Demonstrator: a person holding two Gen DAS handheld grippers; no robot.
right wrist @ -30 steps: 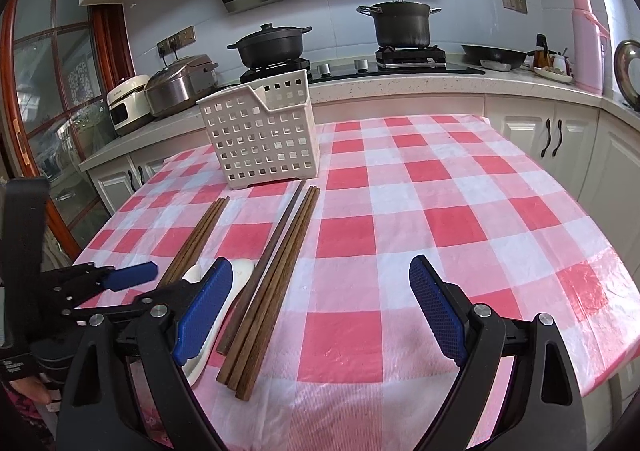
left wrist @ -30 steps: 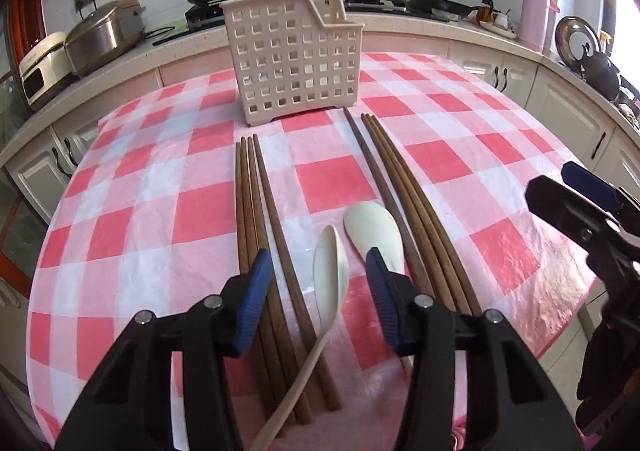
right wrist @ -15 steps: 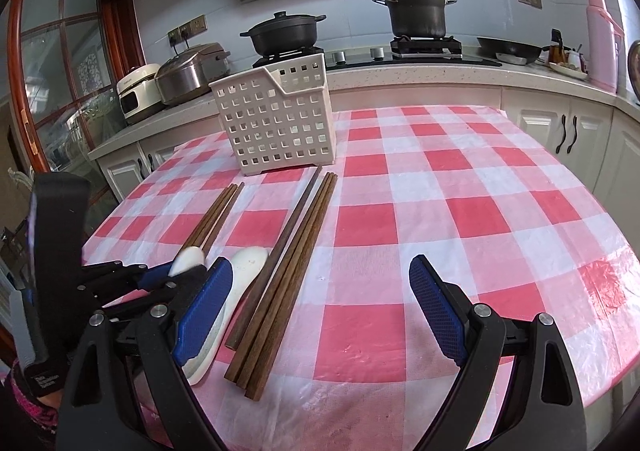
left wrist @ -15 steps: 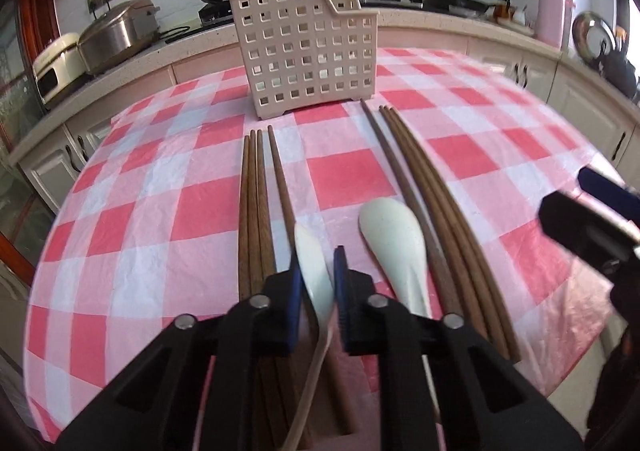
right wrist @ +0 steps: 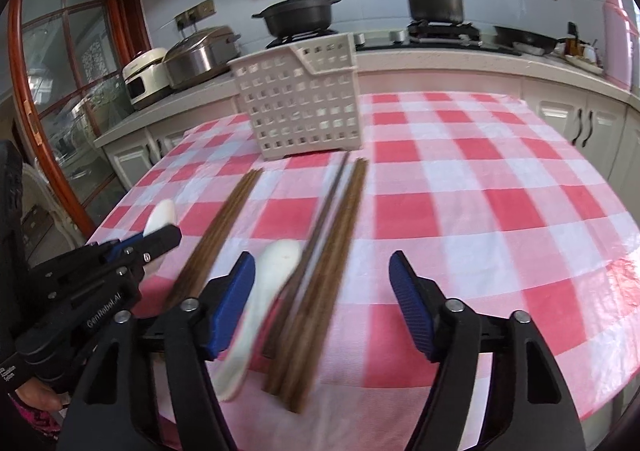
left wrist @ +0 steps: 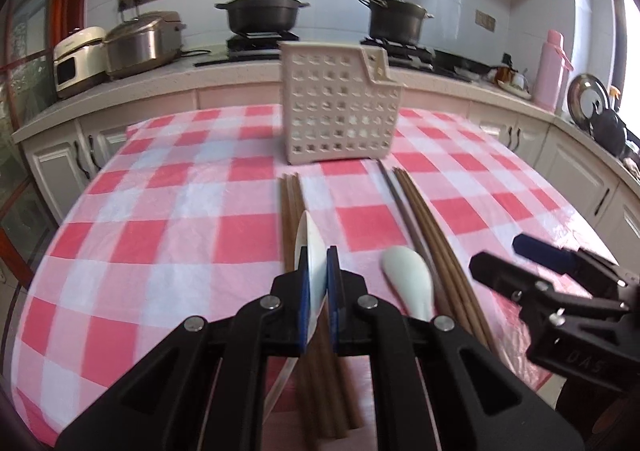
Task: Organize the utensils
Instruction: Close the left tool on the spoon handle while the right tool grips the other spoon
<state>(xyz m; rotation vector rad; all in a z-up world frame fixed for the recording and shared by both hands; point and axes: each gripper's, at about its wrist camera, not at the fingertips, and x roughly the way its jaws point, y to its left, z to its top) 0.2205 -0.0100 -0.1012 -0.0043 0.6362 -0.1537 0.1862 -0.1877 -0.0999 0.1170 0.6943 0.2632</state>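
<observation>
Between the left claw's pads: left gripper [left wrist: 318, 283] is clenched on a white spoon [left wrist: 310, 251], bowl turned on edge and lifted off the cloth, handle trailing back under the claw.
Left wrist view only: second white spoon [left wrist: 410, 285] lies flat just right of the claw, touching the right chopstick bundle [left wrist: 430, 235]; right gripper [left wrist: 516, 267] appears at the far right edge.
Right wrist view only: right gripper [right wrist: 324, 301] is spread wide and holds nothing; the second white spoon [right wrist: 262, 291] lies against its left pad and the right chopstick bundle [right wrist: 320, 259] runs between the pads. Whether they touch the pads cannot be told through the blur.
Left of the right claw: left gripper [right wrist: 154, 239] with the white spoon [right wrist: 160, 215] poking past its tip.
Under the left claw: left chopstick bundle [left wrist: 290, 203] on the checked tablecloth [left wrist: 160, 211].
Ahead of both claws: white perforated utensil basket [left wrist: 340, 107], upright, just past the chopstick tips.
Open room: bare cloth spreads left of the left claw and right of the right claw, out to the rounded table edge [right wrist: 600, 331].
</observation>
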